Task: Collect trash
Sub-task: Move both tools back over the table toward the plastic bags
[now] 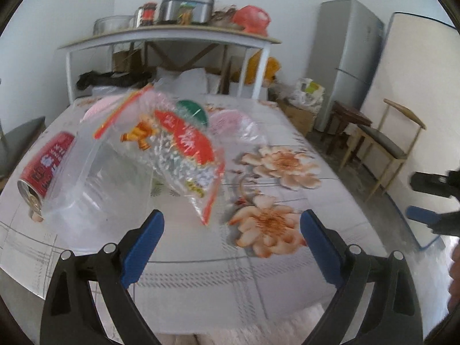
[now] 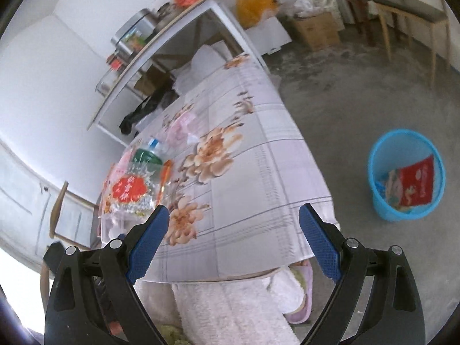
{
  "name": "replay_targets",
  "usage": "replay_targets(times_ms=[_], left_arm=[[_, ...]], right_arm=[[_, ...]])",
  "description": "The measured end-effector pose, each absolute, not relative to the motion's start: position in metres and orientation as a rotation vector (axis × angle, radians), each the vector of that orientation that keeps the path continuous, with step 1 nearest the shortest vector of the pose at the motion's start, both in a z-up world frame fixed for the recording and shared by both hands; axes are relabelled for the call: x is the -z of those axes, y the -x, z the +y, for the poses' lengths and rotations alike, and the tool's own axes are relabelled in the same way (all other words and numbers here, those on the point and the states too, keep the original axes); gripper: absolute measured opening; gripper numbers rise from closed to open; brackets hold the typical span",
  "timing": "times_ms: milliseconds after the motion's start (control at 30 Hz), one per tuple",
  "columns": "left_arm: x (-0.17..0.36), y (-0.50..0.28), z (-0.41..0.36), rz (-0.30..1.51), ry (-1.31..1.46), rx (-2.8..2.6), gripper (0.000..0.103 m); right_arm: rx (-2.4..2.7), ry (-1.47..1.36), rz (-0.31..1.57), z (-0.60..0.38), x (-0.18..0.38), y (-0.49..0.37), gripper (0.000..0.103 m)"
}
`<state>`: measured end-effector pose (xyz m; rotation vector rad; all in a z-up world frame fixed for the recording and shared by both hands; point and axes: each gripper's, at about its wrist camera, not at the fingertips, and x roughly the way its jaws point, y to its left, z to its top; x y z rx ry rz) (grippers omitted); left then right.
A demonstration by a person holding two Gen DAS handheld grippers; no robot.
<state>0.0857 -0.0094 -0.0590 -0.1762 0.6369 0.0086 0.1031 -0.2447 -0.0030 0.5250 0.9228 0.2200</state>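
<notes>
A clear snack bag (image 1: pixel 172 149) with a red label lies crumpled on the flowered tablecloth (image 1: pixel 201 273), just beyond my left gripper (image 1: pixel 231 230). That gripper is open with nothing between its blue fingers. A red drink can (image 1: pixel 46 169) lies on its side at the left, partly under clear plastic film (image 1: pixel 95 189). A green-labelled bottle (image 1: pixel 192 112) shows behind the bag. My right gripper (image 2: pixel 233 221) is open and empty above the table's near edge (image 2: pixel 258 201). The snack bag (image 2: pixel 135 189) and the bottle (image 2: pixel 149 155) lie to its left. A blue bin (image 2: pixel 382 207) on the floor holds a red packet (image 2: pixel 417 184).
A white shelf table (image 1: pixel 172 37) with pots and a red bag stands behind. A grey fridge (image 1: pixel 345 57), a chair (image 1: pixel 385 143) and a cardboard box (image 2: pixel 316 28) line the right side. A person's fluffy pink trouser legs (image 2: pixel 230 310) are under the table edge.
</notes>
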Motion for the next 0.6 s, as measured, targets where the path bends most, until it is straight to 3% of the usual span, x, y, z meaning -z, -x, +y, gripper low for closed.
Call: replay_targets(times_ms=[433,533,600], left_arm=[[0.059,-0.119,0.005,0.537,0.295,-0.169,0.093],[0.054,-0.120,0.007,0.487,0.304,-0.160,0.082],[0.053,-0.120,0.009,0.476,0.319,-0.151,0.064]], right_arm=[[-0.252,-0.530,0.997,-0.224,0.021,-0.119,0.088],[-0.261,-0.529,1.008,-0.220,0.022,-0.121,0.088],[-0.266,-0.524,1.012,-0.218,0.022,-0.121,0.088]])
